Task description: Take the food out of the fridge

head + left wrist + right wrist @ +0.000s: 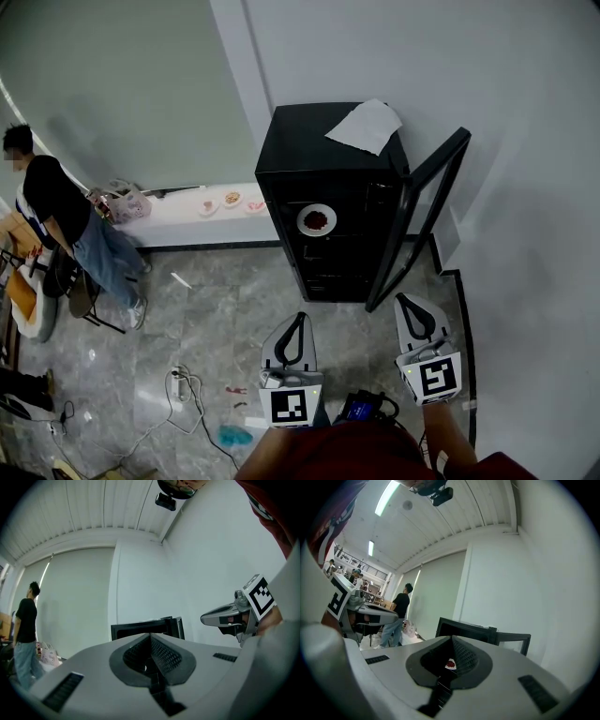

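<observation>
Black fridge (309,141) is standing open, a plate of red food (317,219) sitting midway between its upper shelf's side edges. Left gripper (302,317) and right gripper (406,299) are facing it, jaws together, empty. Judging this the approach; next, one gripper's jaws must part for the plate's rim.

left gripper (300,319), right gripper (406,300): both closed

Soft, even indoor light fills all three views. Ceiling strip lights (386,498) glare white at the upper left of the right gripper view. In the head view the wall (394,56) is bright, the floor (216,309) dimmer, the fridge (347,178) interior dark. Fisheye bending curves straight lines, and black vignetting rings both gripper views. Close to the lens, the left tool (151,637) and right tool (452,639) look soft.
</observation>
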